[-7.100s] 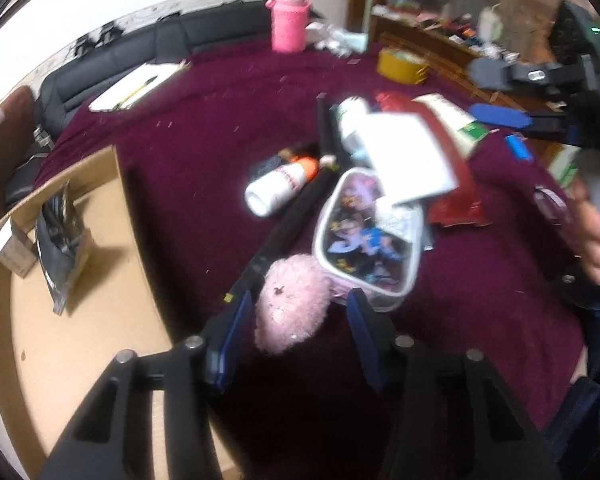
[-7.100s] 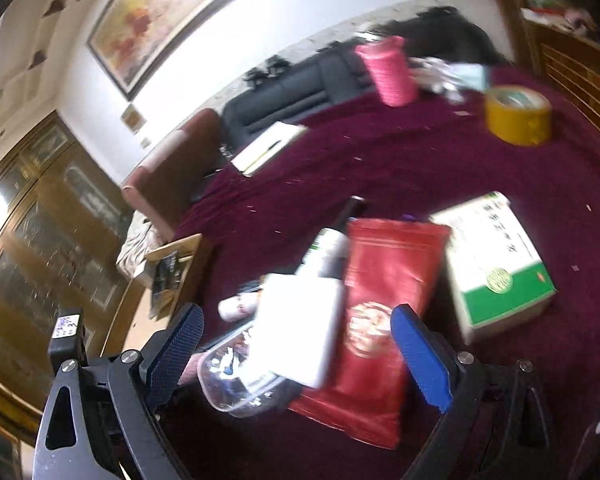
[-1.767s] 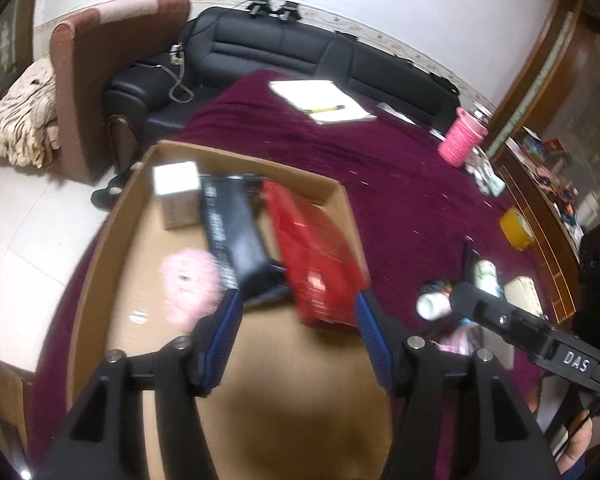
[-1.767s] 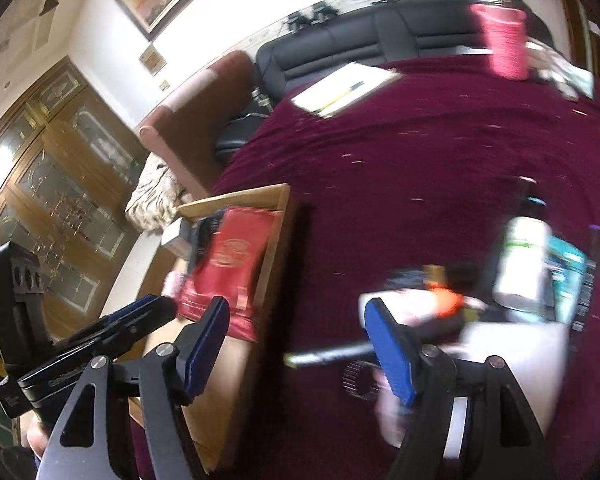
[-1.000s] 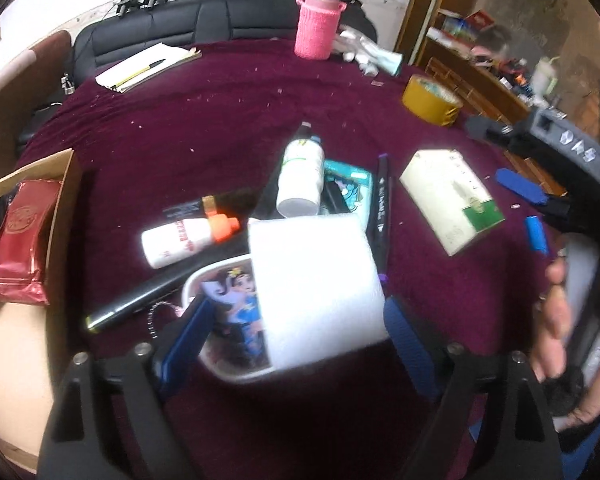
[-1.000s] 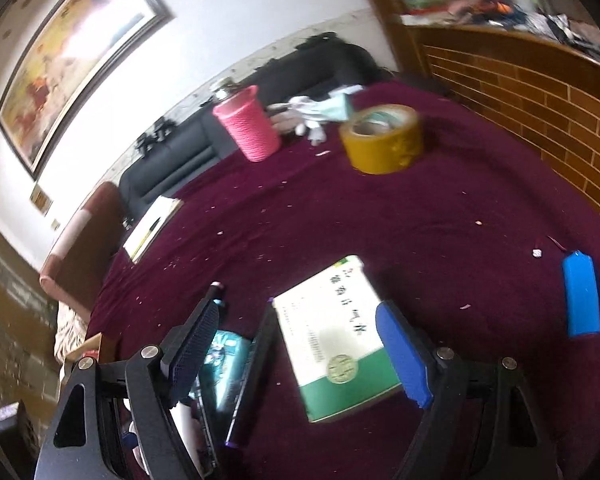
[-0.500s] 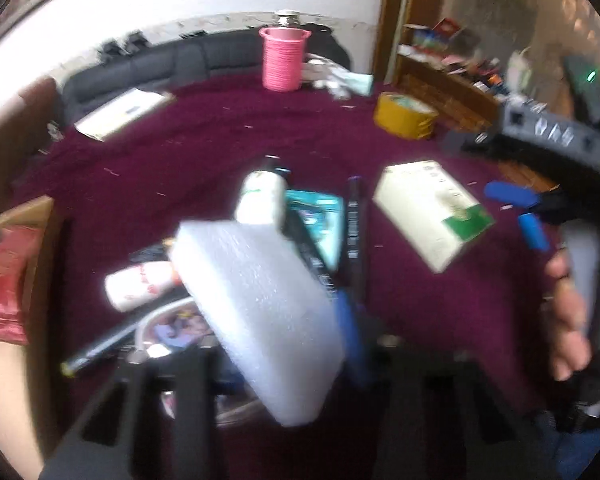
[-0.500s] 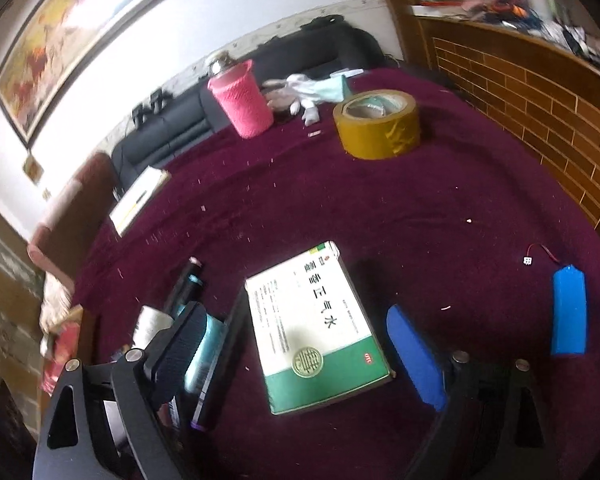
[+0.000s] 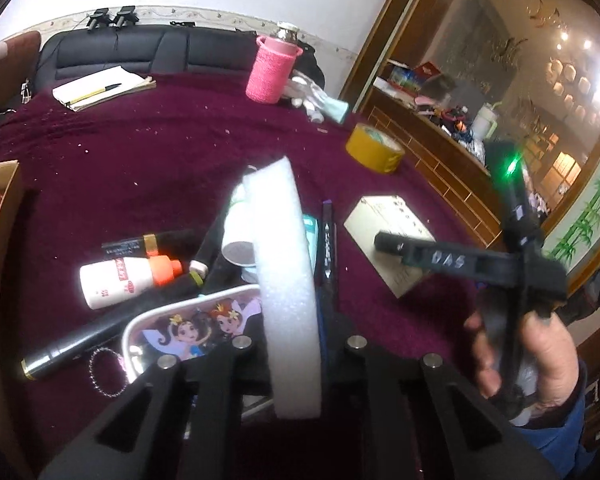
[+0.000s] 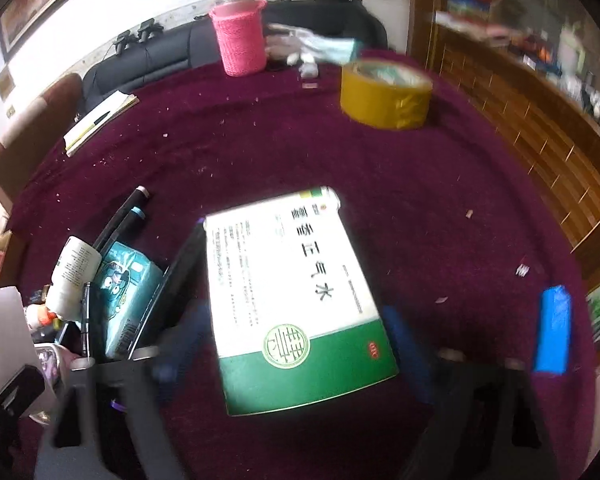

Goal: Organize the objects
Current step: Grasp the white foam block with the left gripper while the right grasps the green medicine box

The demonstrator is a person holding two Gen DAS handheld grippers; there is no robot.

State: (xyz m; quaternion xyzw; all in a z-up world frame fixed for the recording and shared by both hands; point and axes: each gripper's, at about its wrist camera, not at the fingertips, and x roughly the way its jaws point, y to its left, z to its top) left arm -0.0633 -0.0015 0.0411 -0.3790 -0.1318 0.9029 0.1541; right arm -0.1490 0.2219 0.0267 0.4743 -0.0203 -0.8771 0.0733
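Left gripper (image 9: 294, 344) pinching foam block (image 9: 284, 264) edge-on; right gripper (image 10: 296, 344) spread astride green-and-white box (image 10: 296, 300), long axis pointing away.

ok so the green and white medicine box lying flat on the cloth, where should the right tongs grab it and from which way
Probably from above, closing across the two long edges of the medicine box. It lies flat on the maroon cloth, so only its edges offer a pinch. The right tongs already straddle it, pads not yet touching.
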